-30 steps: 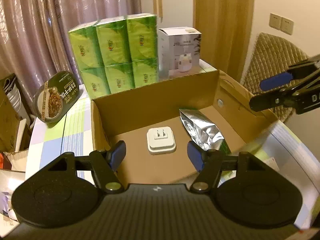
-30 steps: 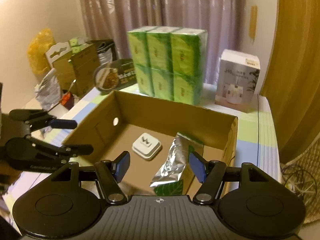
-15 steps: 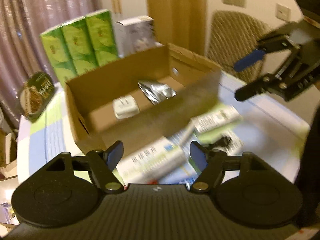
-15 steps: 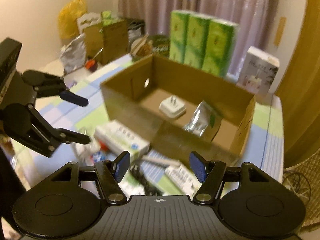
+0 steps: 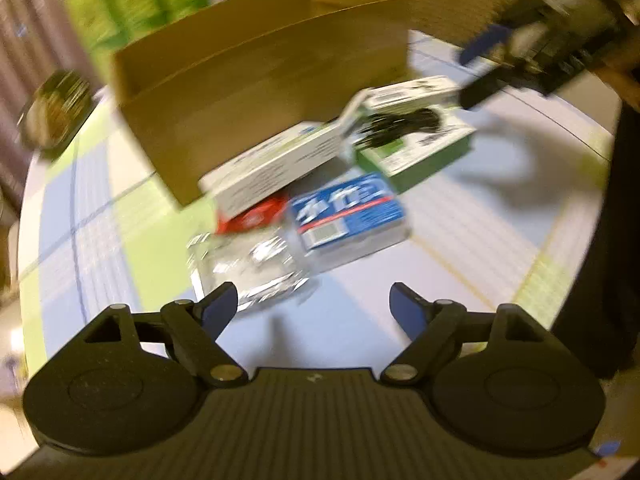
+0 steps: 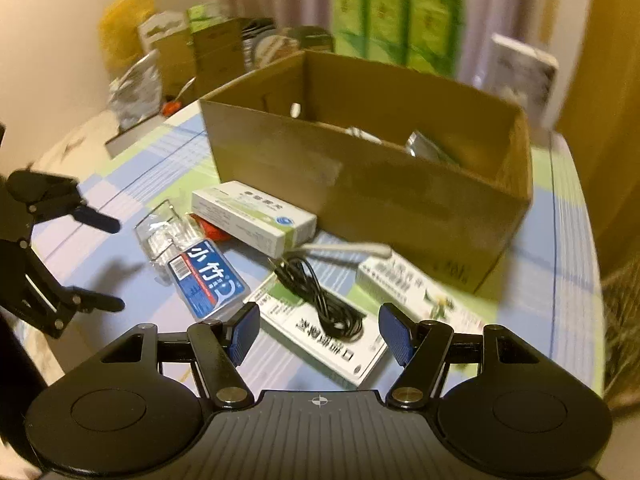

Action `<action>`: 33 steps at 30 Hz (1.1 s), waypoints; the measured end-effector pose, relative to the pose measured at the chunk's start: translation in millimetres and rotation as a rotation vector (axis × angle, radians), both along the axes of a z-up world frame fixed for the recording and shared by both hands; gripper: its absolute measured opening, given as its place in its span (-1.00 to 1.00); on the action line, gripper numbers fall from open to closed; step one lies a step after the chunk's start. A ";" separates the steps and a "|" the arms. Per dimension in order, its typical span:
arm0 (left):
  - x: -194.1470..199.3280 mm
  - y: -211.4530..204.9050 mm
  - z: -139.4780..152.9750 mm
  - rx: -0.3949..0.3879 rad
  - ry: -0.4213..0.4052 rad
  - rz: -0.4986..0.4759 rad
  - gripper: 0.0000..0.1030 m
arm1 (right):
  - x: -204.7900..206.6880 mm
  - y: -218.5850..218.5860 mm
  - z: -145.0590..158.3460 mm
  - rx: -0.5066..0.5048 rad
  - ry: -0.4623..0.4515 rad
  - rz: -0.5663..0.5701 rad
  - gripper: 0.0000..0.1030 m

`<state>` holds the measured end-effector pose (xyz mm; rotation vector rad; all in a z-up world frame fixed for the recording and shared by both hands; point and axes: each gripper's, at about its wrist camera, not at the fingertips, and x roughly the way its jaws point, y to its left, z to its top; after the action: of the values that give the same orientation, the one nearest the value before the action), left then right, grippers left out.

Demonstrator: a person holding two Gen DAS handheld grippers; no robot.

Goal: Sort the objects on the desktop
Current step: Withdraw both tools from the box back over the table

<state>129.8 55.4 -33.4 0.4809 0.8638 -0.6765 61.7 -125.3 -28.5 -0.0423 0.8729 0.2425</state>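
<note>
Brown corrugated cardboard box [image 6: 372, 184] stands on the checked blue-and-green surface [image 6: 560, 280]; before it lie a blue-labelled clear plastic packet [image 6: 204, 276], white medicine cartons [image 6: 252, 216] and a coiled black cable [image 6: 324, 300]. Left claw [image 5: 312, 308] has just been widening, empty; right claw [image 6: 318, 334] hangs apart, gripping nothing.

Cardboard box [image 6: 372, 184] behind clutter; cable [image 6: 320, 292] on flat carton [image 6: 320, 332]; tissue packs [image 6: 396, 20] behind box.
</note>
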 end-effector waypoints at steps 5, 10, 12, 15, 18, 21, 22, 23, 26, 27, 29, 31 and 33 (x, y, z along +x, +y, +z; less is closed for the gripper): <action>16.3 16.9 -3.9 -0.023 -0.021 0.149 0.60 | -7.9 -0.2 -16.4 0.083 0.044 -0.101 0.24; 29.5 16.8 -8.3 -0.022 -0.029 0.196 0.63 | -12.9 13.9 -28.0 0.159 0.050 -0.139 0.50; 32.8 12.4 -11.9 -0.020 -0.017 0.186 0.64 | -13.7 20.7 -33.0 0.172 0.060 -0.138 0.50; 35.6 5.1 -17.6 0.005 -0.021 0.169 0.64 | -14.0 26.9 -37.9 0.183 0.068 -0.151 0.50; 42.0 6.1 -19.9 -0.014 -0.011 0.191 0.64 | -13.3 31.8 -41.8 0.199 0.075 -0.168 0.50; 49.6 9.9 -18.2 -0.064 0.009 0.219 0.64 | -12.7 34.8 -43.7 0.211 0.079 -0.196 0.50; 51.5 10.0 -18.0 -0.071 0.013 0.222 0.64 | -12.2 35.8 -44.2 0.215 0.082 -0.210 0.50; 52.5 9.3 -18.1 -0.071 0.014 0.222 0.63 | -11.5 37.2 -44.5 0.218 0.086 -0.226 0.50; 53.5 6.5 -18.0 -0.052 0.017 0.192 0.37 | -10.2 42.0 -44.9 0.229 0.098 -0.287 0.51; 53.3 6.2 -17.6 -0.042 0.014 0.187 0.35 | -9.5 43.9 -45.0 0.237 0.104 -0.311 0.51; 53.9 8.4 -16.2 -0.033 0.021 0.181 0.29 | -7.4 48.2 -45.3 0.260 0.116 -0.360 0.53; 54.7 14.6 -13.7 -0.033 0.030 0.185 0.25 | -4.2 52.8 -45.2 0.286 0.127 -0.405 0.57; 55.4 23.2 -10.5 -0.047 0.037 0.191 -0.01 | 0.3 59.4 -44.1 0.302 0.136 -0.449 0.66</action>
<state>185.2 78.6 -43.9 0.3397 0.9140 -0.5302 62.0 -65.8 -72.6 0.4517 0.9490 -0.0465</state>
